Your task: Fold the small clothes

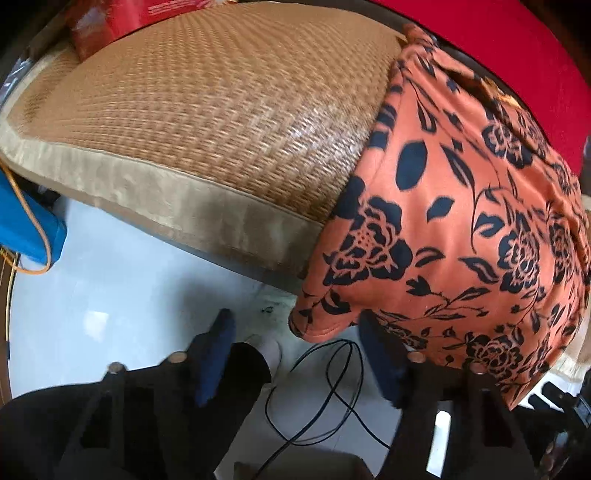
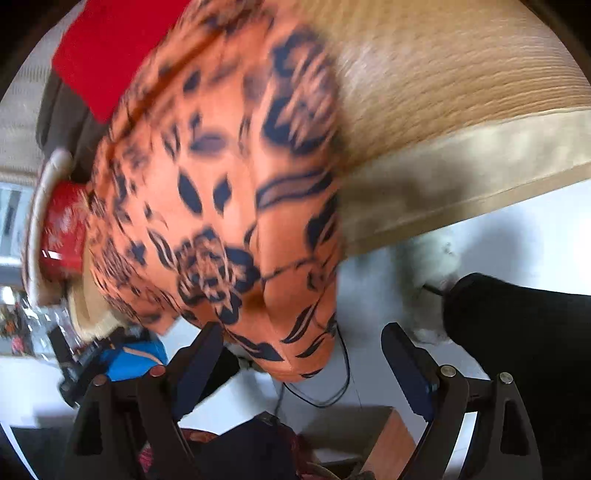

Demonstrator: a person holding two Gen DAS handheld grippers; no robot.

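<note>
Blurring orange floral garment [image 2: 221, 192], hem overhanging mat [image 1: 207, 110]

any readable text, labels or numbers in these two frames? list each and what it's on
None can be read.
Red box at the far edge of the woven mat: faint white print, too blurred to read.
Red tin beside the orange flowered cloth: white pattern or marks, smeared by motion, unreadable.
The cloth shows only a flower print, no lettering.

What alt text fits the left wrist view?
An orange floral garment hangs over the edge of a woven mat. The open left claw points down at its hem, above white floor and a black cable.
</note>
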